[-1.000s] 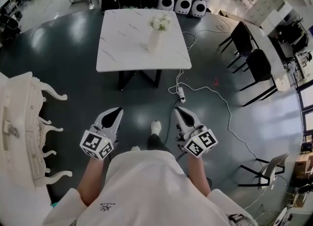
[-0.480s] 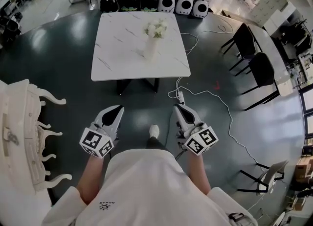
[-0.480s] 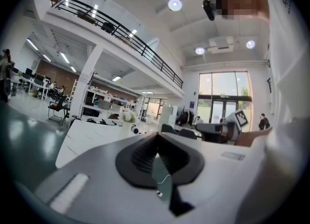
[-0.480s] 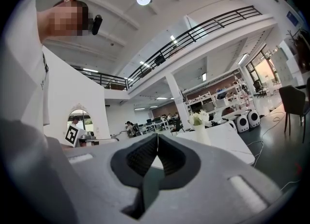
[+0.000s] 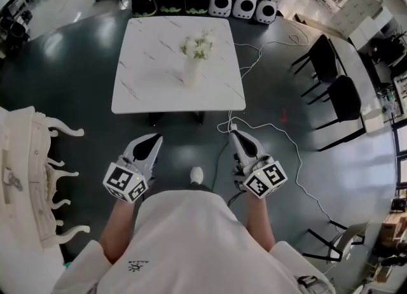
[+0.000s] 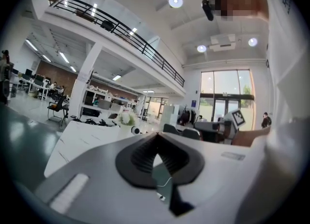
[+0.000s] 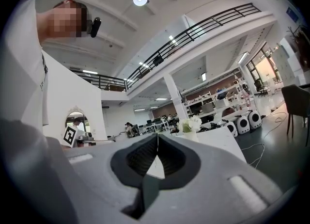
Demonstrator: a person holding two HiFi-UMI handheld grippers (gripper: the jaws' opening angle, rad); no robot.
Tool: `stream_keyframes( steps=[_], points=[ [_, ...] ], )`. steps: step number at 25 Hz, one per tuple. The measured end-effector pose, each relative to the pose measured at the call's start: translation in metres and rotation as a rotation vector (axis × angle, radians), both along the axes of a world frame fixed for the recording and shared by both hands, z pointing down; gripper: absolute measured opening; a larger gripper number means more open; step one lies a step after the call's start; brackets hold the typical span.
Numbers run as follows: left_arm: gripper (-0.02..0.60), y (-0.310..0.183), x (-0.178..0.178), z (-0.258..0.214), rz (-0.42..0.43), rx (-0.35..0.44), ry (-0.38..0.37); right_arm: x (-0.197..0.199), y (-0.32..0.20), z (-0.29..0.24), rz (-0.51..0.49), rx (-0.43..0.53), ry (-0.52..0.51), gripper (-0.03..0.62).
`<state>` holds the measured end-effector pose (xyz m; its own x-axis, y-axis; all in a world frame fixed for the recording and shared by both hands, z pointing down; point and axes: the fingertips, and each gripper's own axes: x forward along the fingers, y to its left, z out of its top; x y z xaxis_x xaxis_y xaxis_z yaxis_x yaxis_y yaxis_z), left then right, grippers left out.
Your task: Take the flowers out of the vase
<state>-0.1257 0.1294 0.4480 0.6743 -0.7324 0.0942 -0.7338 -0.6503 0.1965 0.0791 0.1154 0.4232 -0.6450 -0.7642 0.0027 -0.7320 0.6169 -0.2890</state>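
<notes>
We stand on a dark, shiny floor [image 5: 76, 63], facing a white, marble-patterned desk [image 5: 152, 76] that lies well ahead of us. Carved white furniture [image 5: 25, 172] stands at our left, and two black chairs [image 5: 327, 63] stand to the right of the desk. Beyond it runs a row of rounded black and white cases [image 5: 203, 1]. We hold both grippers level before our body, well short of the desk. The left gripper [image 5: 150, 141] has its jaws pressed together with nothing between them, and the right gripper [image 5: 238, 137] is likewise closed and empty. A white vase [image 5: 191, 73] stands upright near the desk's middle, with the pale flowers [image 5: 198, 46] in it.
</notes>
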Motion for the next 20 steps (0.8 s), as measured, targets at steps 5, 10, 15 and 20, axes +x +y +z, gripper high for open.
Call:
stream_keyframes(
  steps=[5, 10, 15, 20],
  points=[
    [-0.011, -0.028, 0.020, -0.001, -0.009, 0.005, -0.012, 0.025, -0.032, -0.001, -0.002, 0.006, 0.003, 0.002],
    [-0.012, -0.057, 0.039, 0.001, -0.021, 0.007, -0.021, 0.042, -0.061, 0.008, -0.021, -0.005, 0.013, 0.002],
    [-0.012, -0.081, 0.055, 0.003, -0.043, 0.004, -0.011, 0.050, -0.085, 0.014, -0.064, -0.011, 0.006, 0.002],
    [-0.012, -0.101, 0.070, 0.002, -0.063, 0.007, -0.020, 0.060, -0.108, 0.020, -0.097, -0.016, 0.002, 0.002]
  ],
)
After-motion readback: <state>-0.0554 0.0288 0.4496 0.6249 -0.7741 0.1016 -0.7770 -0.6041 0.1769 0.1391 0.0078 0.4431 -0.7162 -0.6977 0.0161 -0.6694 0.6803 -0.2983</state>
